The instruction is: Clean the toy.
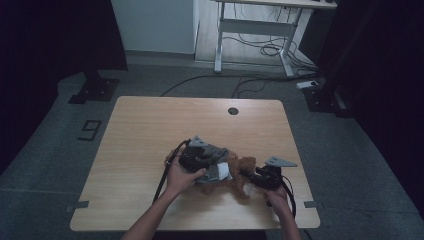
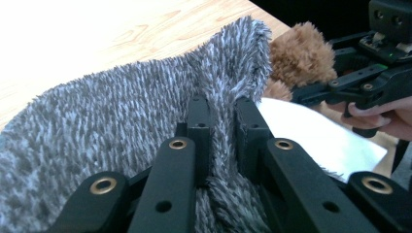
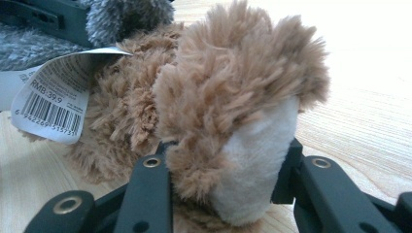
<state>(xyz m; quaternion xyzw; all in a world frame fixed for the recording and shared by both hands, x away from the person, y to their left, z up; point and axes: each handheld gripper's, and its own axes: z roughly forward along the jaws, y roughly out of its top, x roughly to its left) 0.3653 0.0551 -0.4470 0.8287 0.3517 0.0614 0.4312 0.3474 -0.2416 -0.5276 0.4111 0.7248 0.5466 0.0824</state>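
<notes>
Your left claw (image 2: 221, 127) pinches the grey fuzzy cloth (image 2: 111, 121); your right claw (image 3: 226, 162), at its 3 o'clock, clamps the brown plush toy's paw (image 3: 252, 160).

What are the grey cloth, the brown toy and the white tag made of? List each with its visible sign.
Grey cloth: seemingly fuzzy synthetic fleece; short grey-and-white pile standing up.
Brown toy: plush, probably polyester; long shaggy tan fibres, with a smoother cream patch.
White tag: looks like matte printed card or paper; barcode and price, slightly curled edge.

Plush toy (image 3: 233, 92): brown fur, cream paw. Over it, fuzzy garment (image 2: 111, 141), grey/white flecked. Beside toy, tag (image 3: 51, 104): white w/ black barcode. Under toy, table (image 1: 150, 130): light wood grain.
</notes>
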